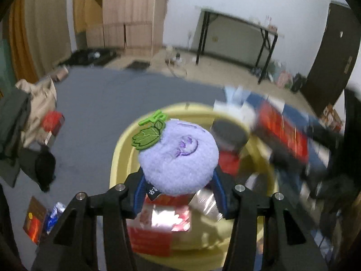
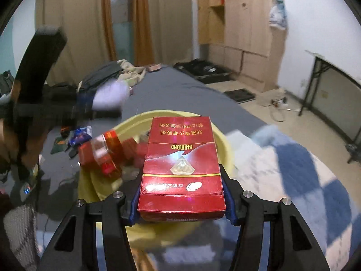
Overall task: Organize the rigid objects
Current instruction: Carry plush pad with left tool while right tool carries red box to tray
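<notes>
The left gripper [image 1: 179, 180] is clamped on a round lilac plush toy [image 1: 178, 158] with 2 green felt leaves and a stitched smiling face; its blue pads press the toy's lower sides. The toy hangs above a yellow basin [image 1: 121, 144] that stands on a grey bed [image 1: 101, 94].

The right gripper [image 2: 181, 203] is clamped on a red cigarette pack [image 2: 181, 164] printed "DIAMOND", gripped by its near end, its broad face turned up and its far end reaching out over the same yellow basin [image 2: 135, 122].

Inside the basin lie several red boxes [image 2: 106, 153] and some clear wrapping, along with a dark round item that is too blurred to name. In the left wrist view the red pack and the right gripper show as a blurred streak at the right, beside the basin. In the right wrist view the left gripper and its lilac toy appear blurred at the left, above the basin's far-left rim.

A blue and white checked cloth [image 2: 293, 169] lies on the bed just right of the basin. Clothes [image 1: 27, 113] are heaped at the bed's far side, and a few small packets [image 1: 36, 221] are scattered on the grey cover. Beyond the bed stand a wooden wardrobe [image 1: 126, 15] and a black-legged folding table [image 1: 237, 31] against the white wall.
</notes>
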